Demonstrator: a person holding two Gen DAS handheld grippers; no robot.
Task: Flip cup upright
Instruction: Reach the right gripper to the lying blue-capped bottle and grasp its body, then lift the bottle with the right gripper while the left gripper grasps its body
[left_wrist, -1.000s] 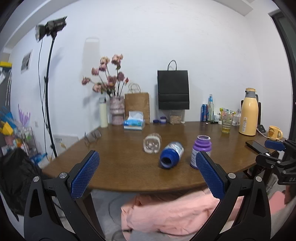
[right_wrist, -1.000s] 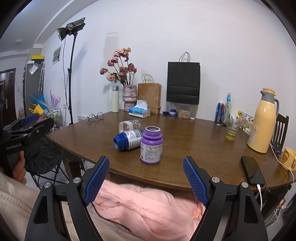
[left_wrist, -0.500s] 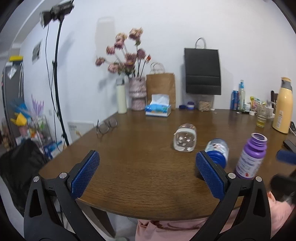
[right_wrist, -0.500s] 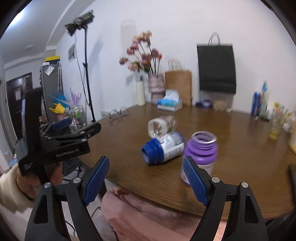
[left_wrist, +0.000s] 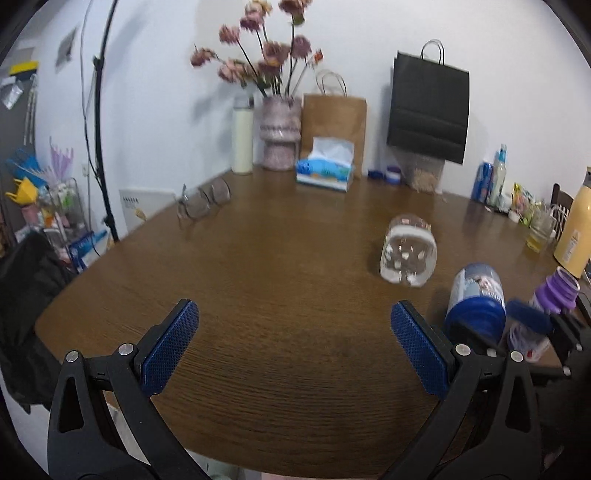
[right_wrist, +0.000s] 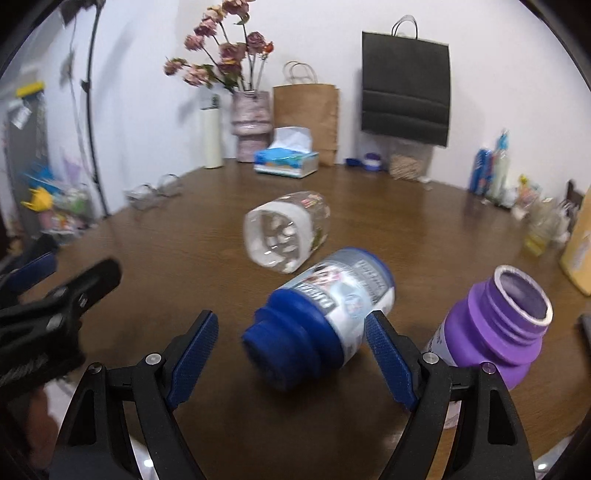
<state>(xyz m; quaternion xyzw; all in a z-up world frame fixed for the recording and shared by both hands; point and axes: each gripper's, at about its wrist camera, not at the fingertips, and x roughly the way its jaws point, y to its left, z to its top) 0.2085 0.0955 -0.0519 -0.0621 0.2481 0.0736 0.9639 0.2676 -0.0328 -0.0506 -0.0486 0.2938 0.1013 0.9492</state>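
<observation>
A blue cup with a printed label lies on its side on the brown table, mouth toward me. My right gripper is open, its blue pads on either side of the cup's mouth end, not touching. A clear cup lies on its side just behind. A purple cup stands upright at the right. My left gripper hangs open over bare table left of the cups, and its black frame shows in the right wrist view at the left edge.
At the back stand a vase of flowers, a tissue box, a brown bag and a black bag. Glasses lie at the left; a yellow flask and bottles stand at the right.
Both grippers have moved forward over the table. The right gripper has closed in on the blue cup, which now lies between its open pads. The left gripper has swung left.
</observation>
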